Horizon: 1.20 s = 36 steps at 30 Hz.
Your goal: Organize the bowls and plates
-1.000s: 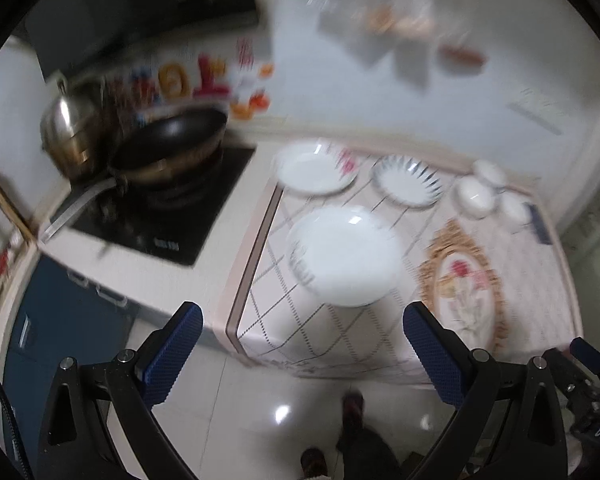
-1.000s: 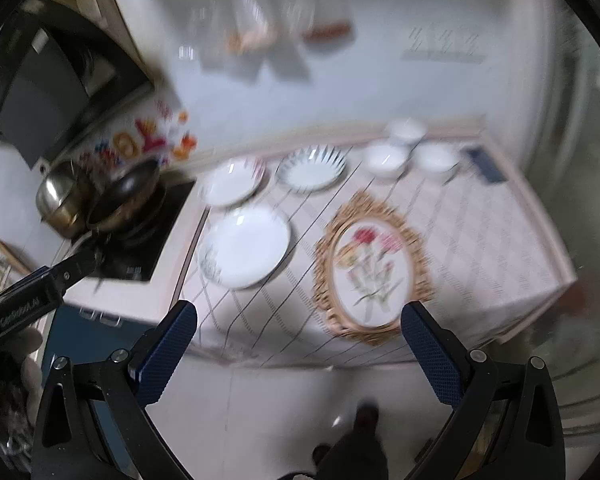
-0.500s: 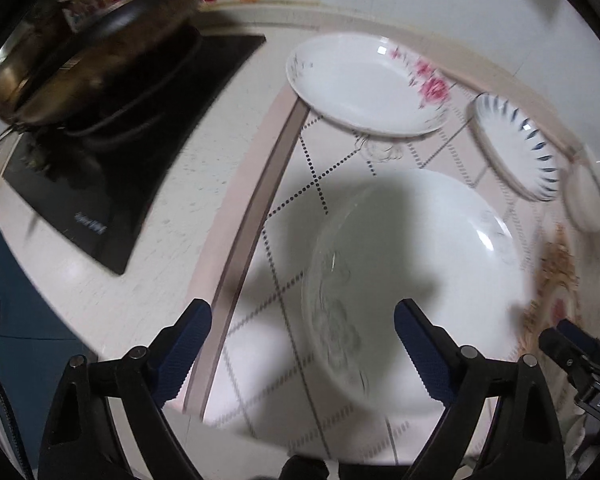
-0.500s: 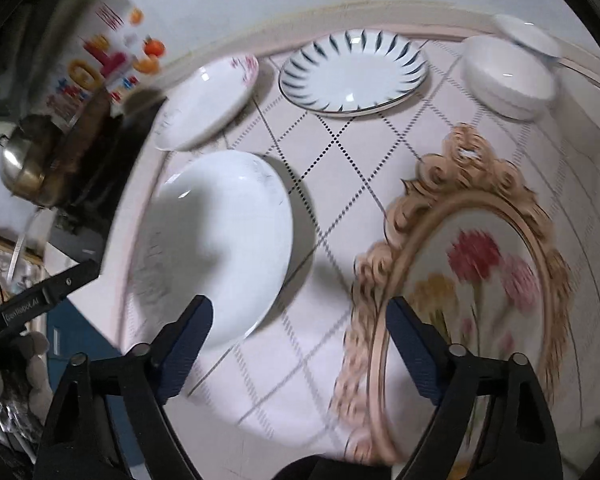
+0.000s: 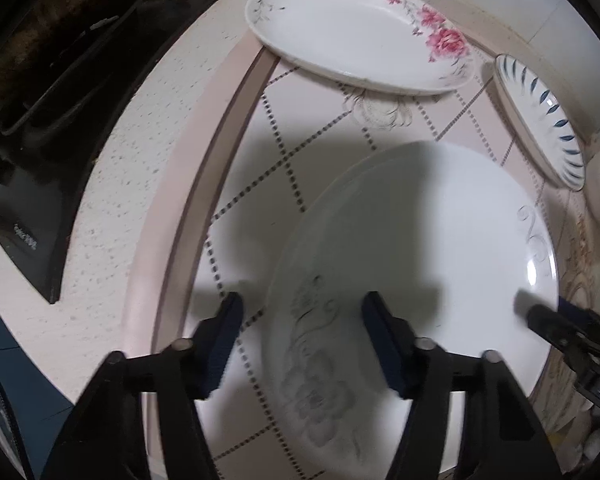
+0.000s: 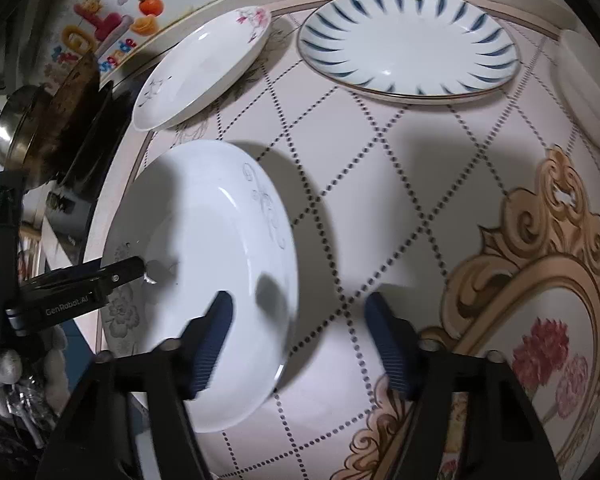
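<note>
The desk (image 6: 380, 184), under a pink cloth with a dotted diamond pattern, carries all the crockery. Largest on it is the big white plate (image 5: 440, 240) with a faint grey floral print, lying flat at the near left part of the cloth, just beside the black stovetop (image 5: 32, 184). Behind it sit the blue-striped plate (image 6: 410, 46) and, to its left, the pink-flower plate (image 5: 352, 28), each apart from the big one. A white bowl (image 6: 588, 92) shows only partly at the right edge. A gilded floral placemat (image 6: 540, 300) lies right of the big plate.

The step in hand looks like a two-handed pickup of the big white plate. The left gripper (image 5: 302, 340) has its jaws wide, straddling the plate's left rim, one finger outside and one over the plate. The right gripper (image 6: 296, 338) is likewise wide, straddling the right rim. Neither holds anything.

The next move probably calls for settling both pairs of jaws level with the rim, closing evenly, then lifting flat so the plate does not tip, likely toward another plate for stacking.
</note>
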Each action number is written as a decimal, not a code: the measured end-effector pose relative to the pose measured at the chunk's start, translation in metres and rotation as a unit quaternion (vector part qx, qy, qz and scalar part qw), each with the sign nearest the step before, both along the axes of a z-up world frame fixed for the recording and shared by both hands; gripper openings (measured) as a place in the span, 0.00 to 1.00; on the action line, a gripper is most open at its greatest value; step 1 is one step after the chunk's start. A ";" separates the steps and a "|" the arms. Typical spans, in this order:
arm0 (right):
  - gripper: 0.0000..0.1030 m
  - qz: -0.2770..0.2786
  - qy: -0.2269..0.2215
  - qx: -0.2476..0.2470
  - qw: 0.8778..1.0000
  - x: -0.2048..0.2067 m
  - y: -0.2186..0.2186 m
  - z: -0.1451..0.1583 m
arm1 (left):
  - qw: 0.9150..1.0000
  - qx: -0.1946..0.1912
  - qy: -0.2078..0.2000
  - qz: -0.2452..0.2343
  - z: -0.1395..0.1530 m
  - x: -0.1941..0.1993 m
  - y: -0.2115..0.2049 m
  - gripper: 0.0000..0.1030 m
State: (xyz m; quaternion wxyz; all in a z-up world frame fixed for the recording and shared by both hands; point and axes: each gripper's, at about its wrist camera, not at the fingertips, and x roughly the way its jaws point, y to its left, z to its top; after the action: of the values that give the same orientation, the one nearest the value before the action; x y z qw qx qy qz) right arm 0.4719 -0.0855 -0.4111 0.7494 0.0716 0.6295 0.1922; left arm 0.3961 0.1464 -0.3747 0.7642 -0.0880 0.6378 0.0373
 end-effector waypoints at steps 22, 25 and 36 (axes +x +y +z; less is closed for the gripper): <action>0.16 -0.023 0.023 0.042 0.999 0.000 -0.036 0.014 | 0.999 -0.031 -0.009 -0.007 0.033 0.014 -0.052 0.38; 0.16 -0.034 0.016 0.038 0.999 -0.004 -0.057 0.028 | 0.999 -0.038 -0.016 -0.028 0.040 0.012 -0.074 0.38; 0.16 -0.097 0.019 0.011 0.995 -0.029 -0.146 0.043 | 0.993 -0.057 -0.013 -0.099 0.035 0.015 -0.157 0.38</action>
State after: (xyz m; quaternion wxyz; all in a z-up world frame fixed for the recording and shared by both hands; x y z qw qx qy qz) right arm 0.4427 -0.2316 -0.3678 0.7513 0.1442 0.6318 0.1246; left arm 0.4110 -0.0110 -0.3401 0.7664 -0.0685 0.6342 -0.0759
